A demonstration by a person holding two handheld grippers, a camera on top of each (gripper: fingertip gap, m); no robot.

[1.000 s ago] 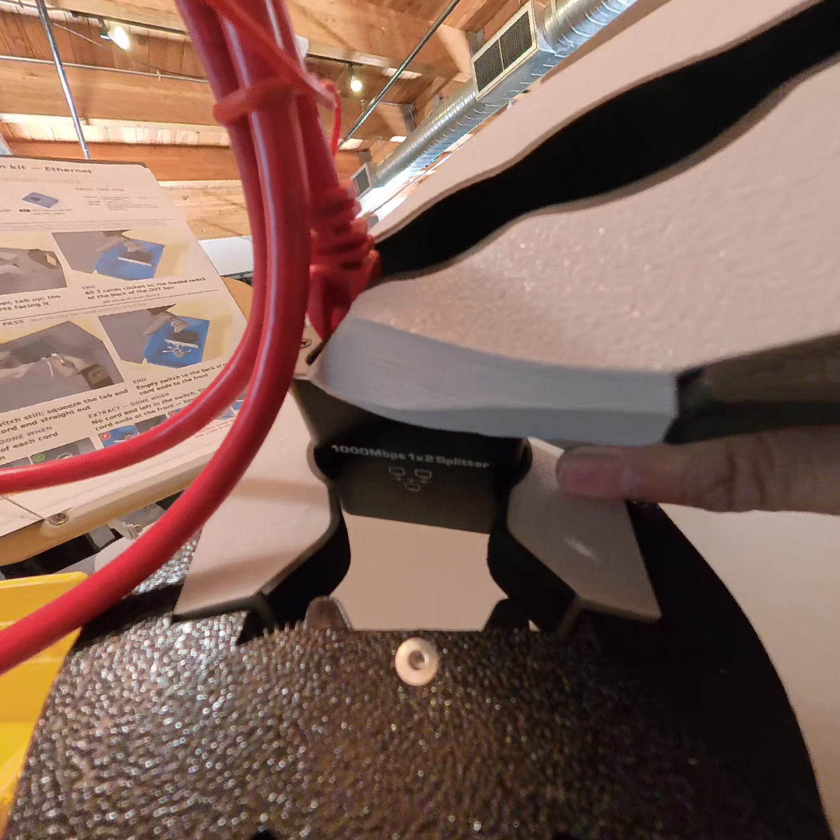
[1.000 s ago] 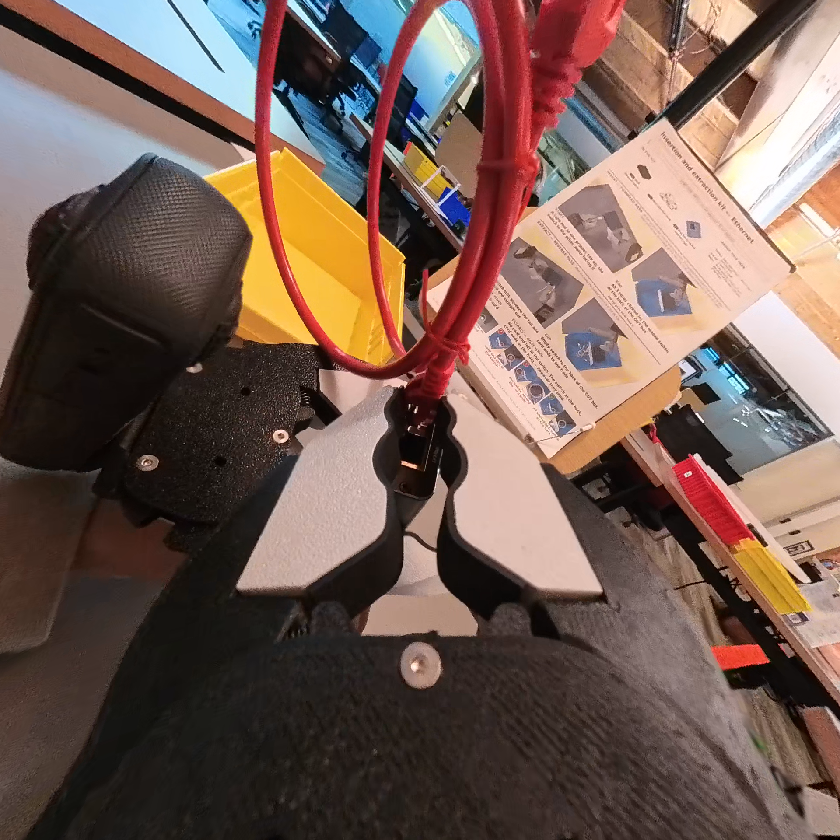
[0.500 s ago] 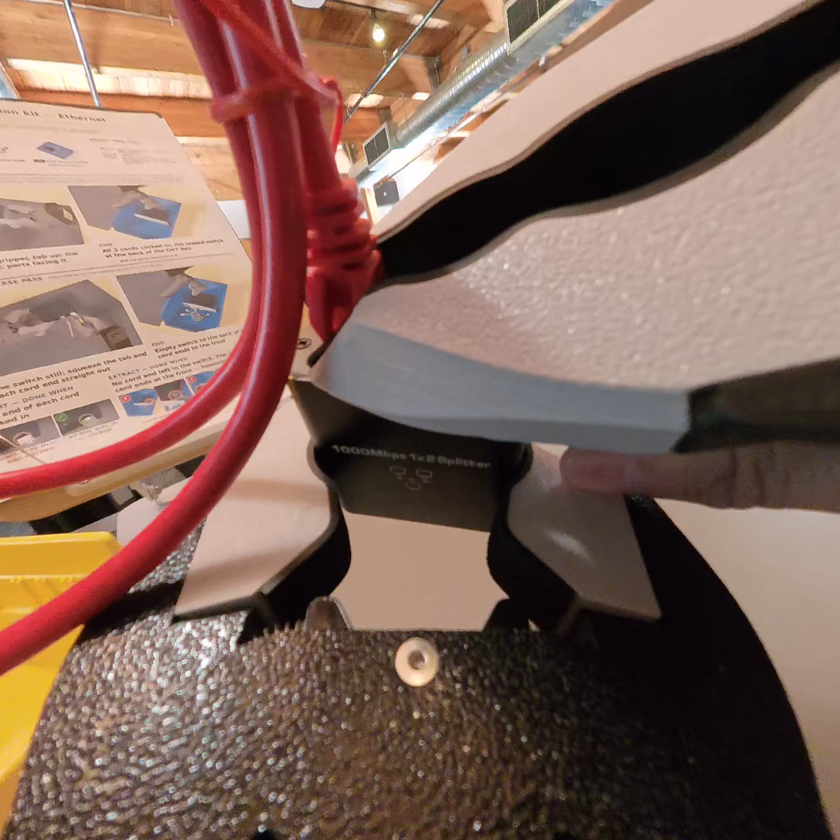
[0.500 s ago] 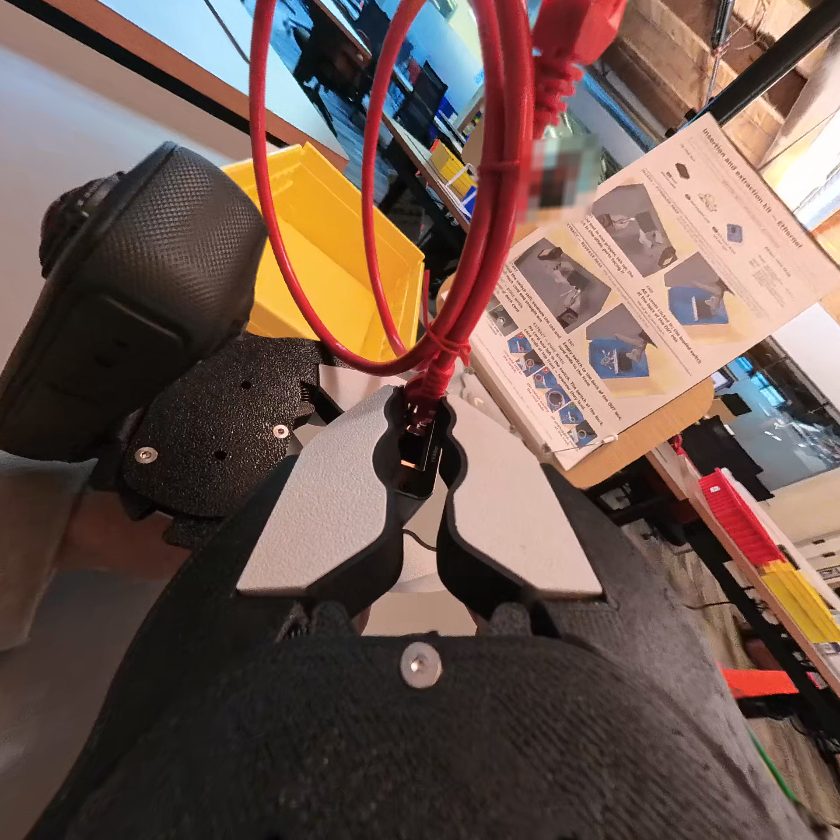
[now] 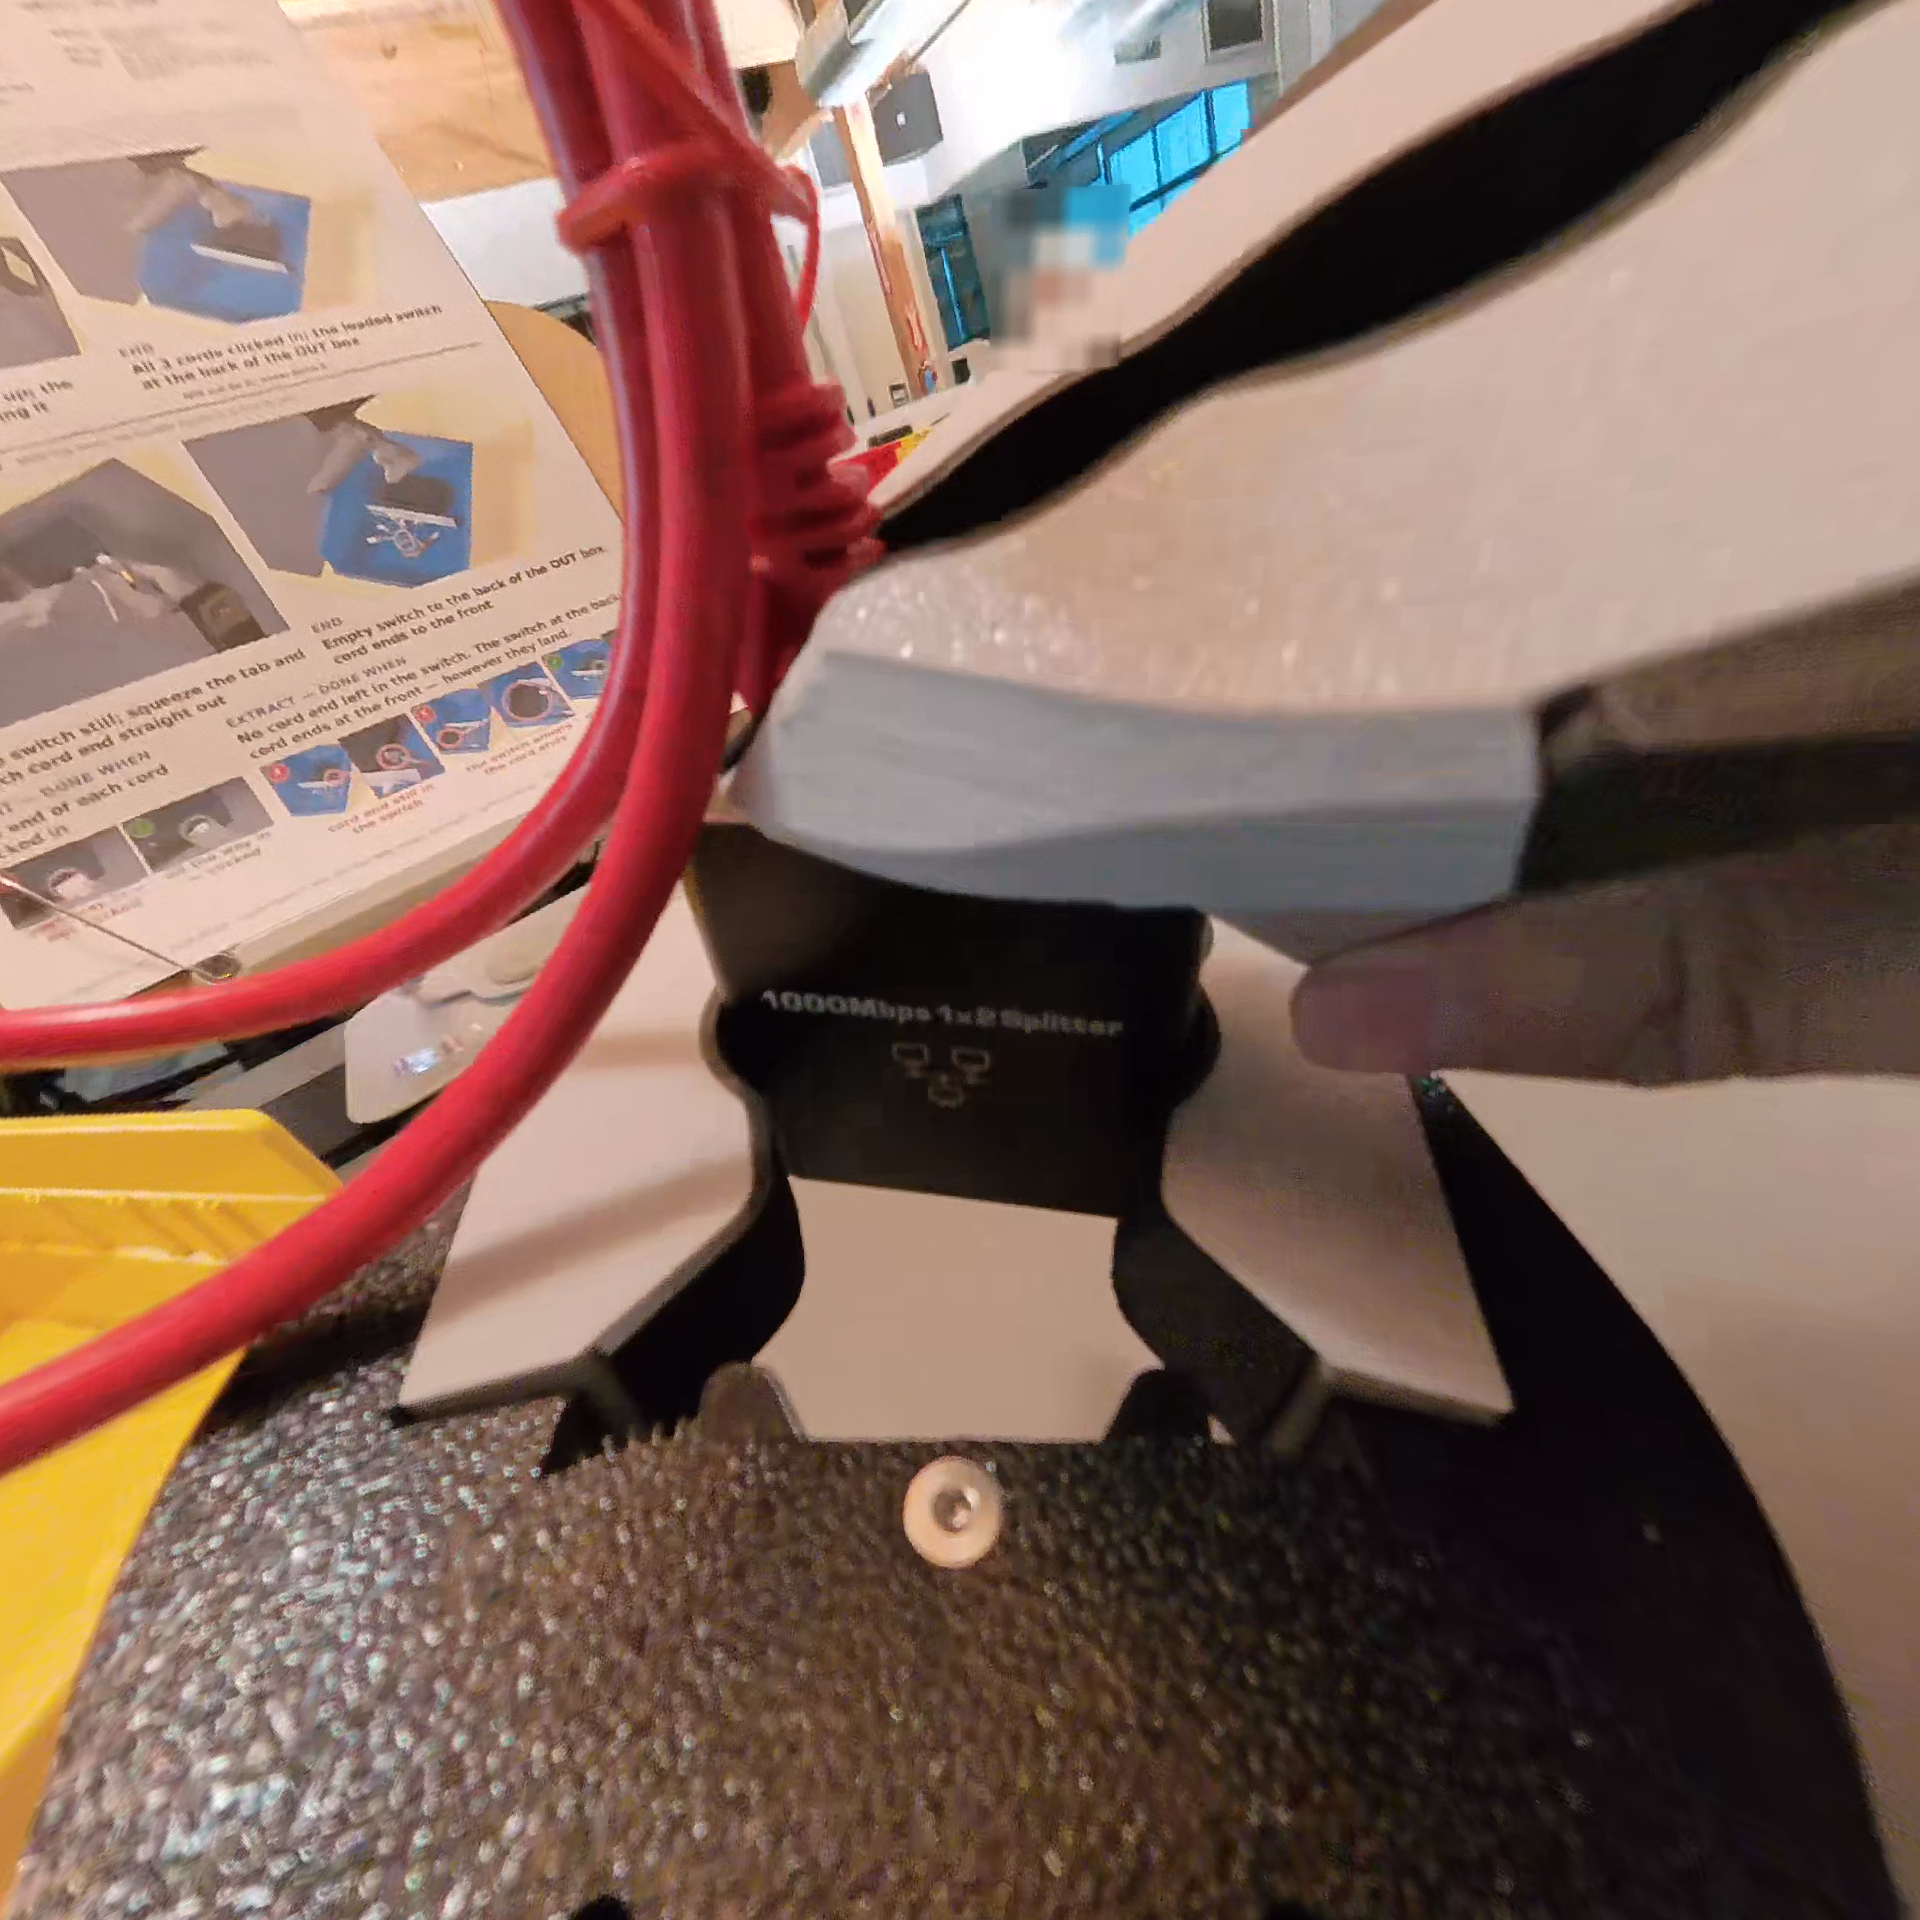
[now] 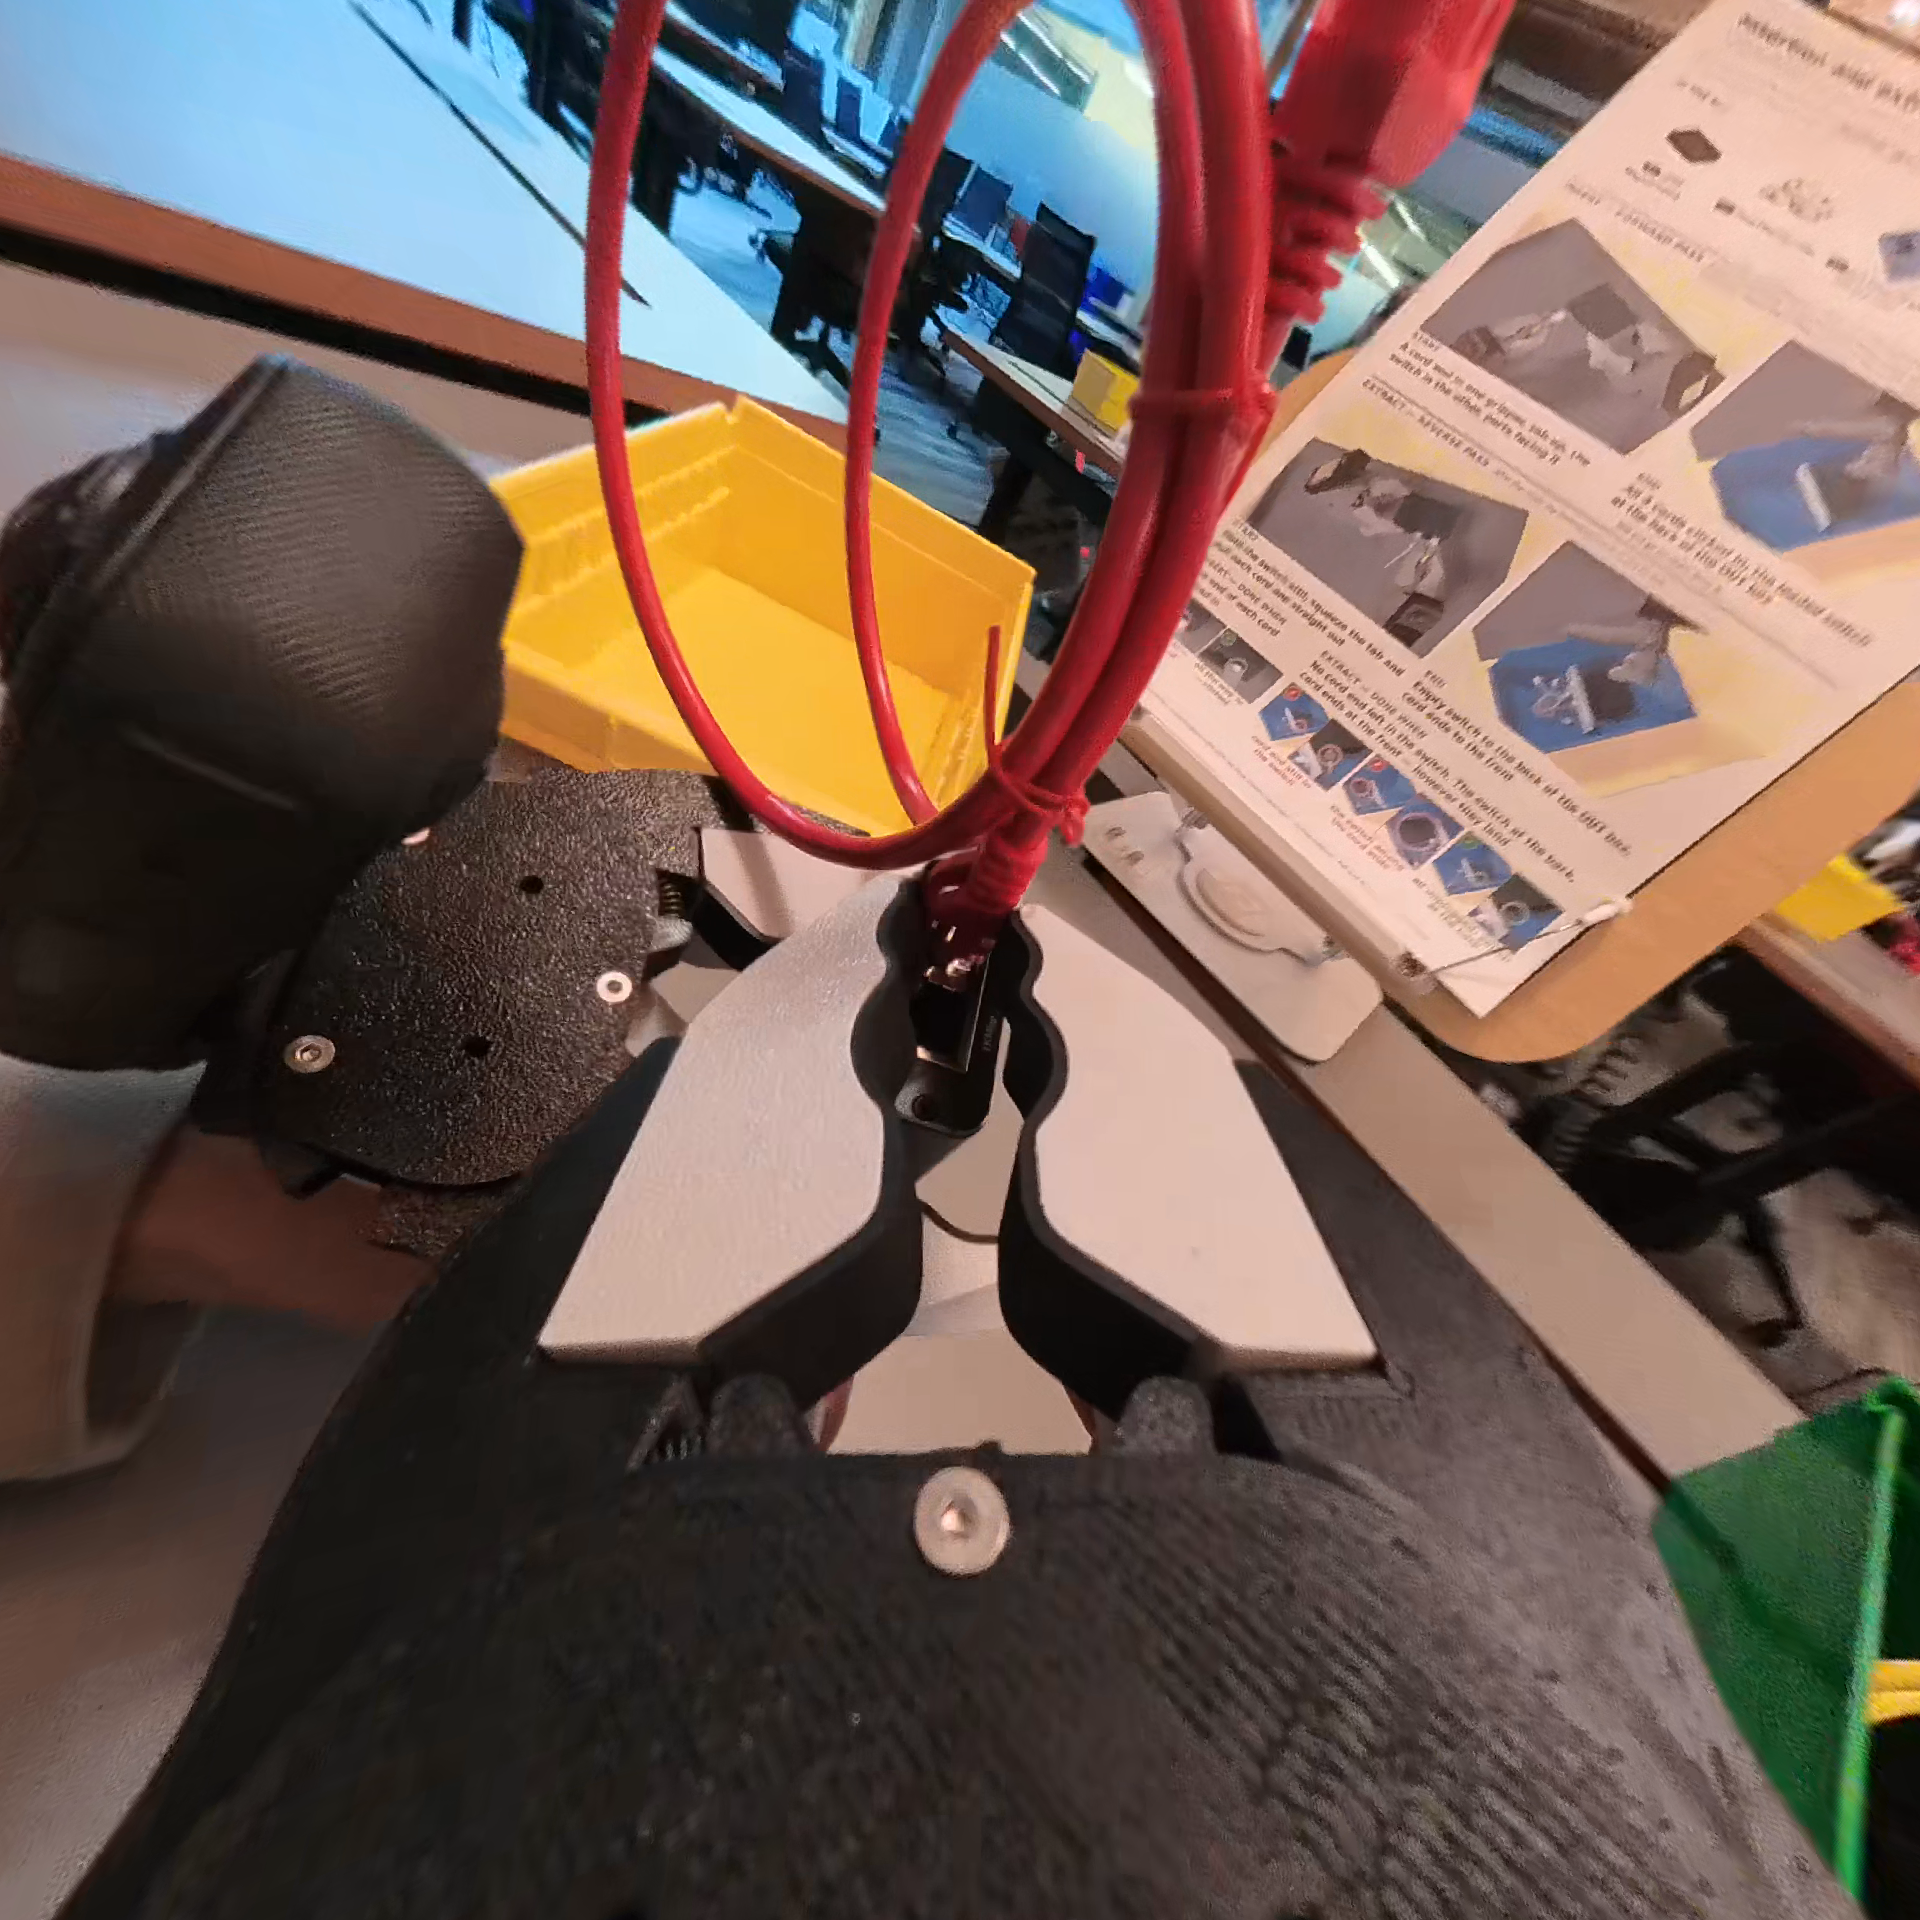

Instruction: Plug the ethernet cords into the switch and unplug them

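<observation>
The left gripper [image 5: 951, 1049] is closed on a small black box-shaped plastic switch [image 5: 951, 1081] with white print on its top face, one grey finger pressed against each side. Above it, the right gripper's grey fingers [image 5: 1195, 727] cross the left wrist view, and a person's fingertip [image 5: 1455, 1013] shows just beneath them.

In the right wrist view, the right gripper [image 6: 961, 1023] is nearly closed, its fingers pinching the front end of the same switch [image 6: 951, 1070] where the red plug [image 6: 987, 888] of a red ethernet cord [image 6: 1195, 499] meets it; whether the plug is fully seated cannot be told. The cord rises from the plug in coiled loops bound with thin red ties, and its other plug [image 6: 1382, 94] hangs at the top of the view. The left gripper's black textured body [image 6: 416, 966] sits to the left, touching the switch area.

Behind the cord stands a yellow plastic bin [image 6: 727, 582] on the grey tabletop [image 6: 1507, 1226]. To its right, a printed instruction sheet with photographs [image 6: 1558, 499] leans on a tan board. A green bag edge [image 6: 1808, 1621] shows at lower right.
</observation>
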